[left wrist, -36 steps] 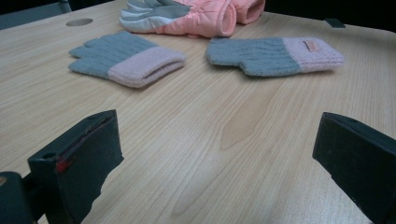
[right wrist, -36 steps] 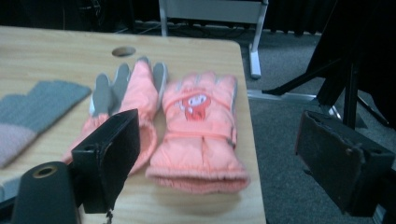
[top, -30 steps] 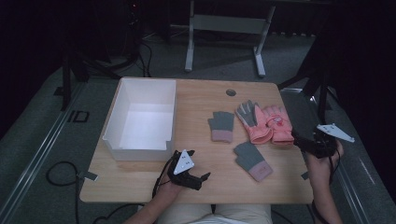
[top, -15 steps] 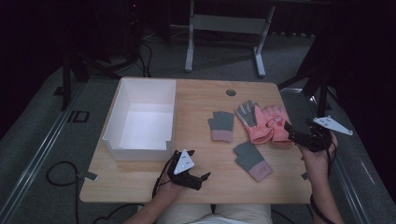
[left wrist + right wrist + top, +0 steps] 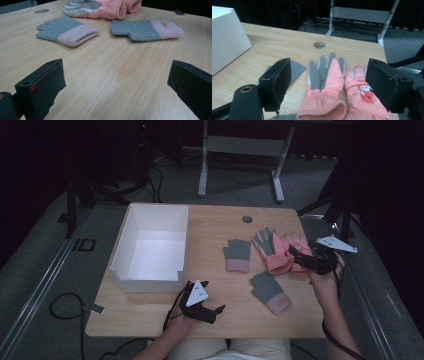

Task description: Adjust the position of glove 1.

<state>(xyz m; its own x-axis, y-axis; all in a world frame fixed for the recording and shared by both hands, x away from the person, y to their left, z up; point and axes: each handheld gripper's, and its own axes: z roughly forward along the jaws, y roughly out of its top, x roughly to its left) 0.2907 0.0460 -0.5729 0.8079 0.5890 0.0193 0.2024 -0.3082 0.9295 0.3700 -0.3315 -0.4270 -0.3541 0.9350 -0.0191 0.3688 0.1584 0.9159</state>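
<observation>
Altogether four gloves: two pink gloves (image 5: 282,251), two grey gloves (image 5: 237,254) (both hand-held grippers spread, pinching nothing).

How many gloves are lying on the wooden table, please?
4: two grey knitted gloves with pink cuffs, one mid-table and one nearer the person, and two padded pink gloves, one beside the other, at the right.

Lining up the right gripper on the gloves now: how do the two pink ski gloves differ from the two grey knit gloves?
The pink gloves are puffy, with full fingers; the grey knit gloves are flat with short finger ends. The pink gloves lie touching, side by side; the grey ones lie apart, the nearer angled. The pink pair sits ahead of the right gripper; the grey ones lie further left. All rest on the table, untouched.
</observation>
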